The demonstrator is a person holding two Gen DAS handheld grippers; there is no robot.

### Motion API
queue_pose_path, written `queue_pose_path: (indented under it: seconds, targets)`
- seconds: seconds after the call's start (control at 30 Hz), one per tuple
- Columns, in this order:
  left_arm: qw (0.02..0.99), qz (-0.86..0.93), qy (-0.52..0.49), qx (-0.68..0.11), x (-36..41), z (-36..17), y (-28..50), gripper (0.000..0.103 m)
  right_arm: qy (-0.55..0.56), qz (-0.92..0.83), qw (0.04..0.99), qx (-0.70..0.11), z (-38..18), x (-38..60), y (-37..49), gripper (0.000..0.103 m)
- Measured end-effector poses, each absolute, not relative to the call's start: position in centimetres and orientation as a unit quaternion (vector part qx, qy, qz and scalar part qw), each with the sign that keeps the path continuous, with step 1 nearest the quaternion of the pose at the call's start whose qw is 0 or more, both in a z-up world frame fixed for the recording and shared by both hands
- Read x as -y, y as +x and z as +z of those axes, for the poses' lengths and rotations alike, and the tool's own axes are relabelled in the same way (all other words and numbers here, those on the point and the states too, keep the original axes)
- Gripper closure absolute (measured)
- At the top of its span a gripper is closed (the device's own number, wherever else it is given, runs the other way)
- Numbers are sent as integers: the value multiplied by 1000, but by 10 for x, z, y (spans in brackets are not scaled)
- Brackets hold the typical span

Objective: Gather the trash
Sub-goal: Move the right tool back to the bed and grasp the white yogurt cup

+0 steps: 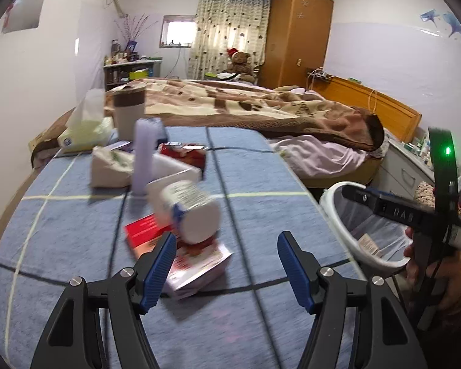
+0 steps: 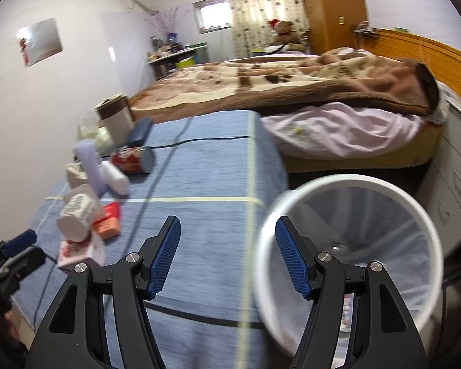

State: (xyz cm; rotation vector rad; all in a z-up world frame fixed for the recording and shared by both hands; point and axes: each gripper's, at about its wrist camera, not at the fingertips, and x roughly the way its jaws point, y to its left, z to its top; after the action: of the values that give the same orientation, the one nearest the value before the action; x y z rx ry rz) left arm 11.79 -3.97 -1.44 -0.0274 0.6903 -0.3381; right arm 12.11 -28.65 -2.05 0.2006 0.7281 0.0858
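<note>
A heap of trash lies on the blue checked tablecloth [image 1: 261, 184]. A white cylindrical container [image 1: 193, 212] lies on its side over red and white cartons [image 1: 196, 264], just beyond my left gripper [image 1: 226, 246], which is open and empty. A lilac bottle [image 1: 146, 156] stands behind it. In the right wrist view the same container [image 2: 75, 218], cartons [image 2: 107, 221], lilac bottle [image 2: 92, 166] and a red can [image 2: 132, 160] sit at the left. My right gripper [image 2: 227, 230] is open and empty, at the rim of the white bin [image 2: 350, 249], which also shows in the left wrist view [image 1: 332, 203].
A beige canister [image 1: 129, 113], a tissue pack [image 1: 86, 126] and a crumpled bag [image 1: 110, 169] stand at the table's far left. A bed with a brown blanket [image 1: 246, 104] lies behind. White drawers [image 2: 458, 184] stand right of the bin.
</note>
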Motion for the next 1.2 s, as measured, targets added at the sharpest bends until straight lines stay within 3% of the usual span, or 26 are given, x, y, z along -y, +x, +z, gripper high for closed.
queue_pose_path:
  seconds: [0.27, 1.2]
  targets:
    - [921, -151, -29, -358, -1, -36, 121, 35, 82, 102, 923, -361, -17, 241, 136, 37]
    - [901, -176, -11, -395, -6, -67, 148, 34, 49, 262, 853, -449, -30, 140, 194, 32]
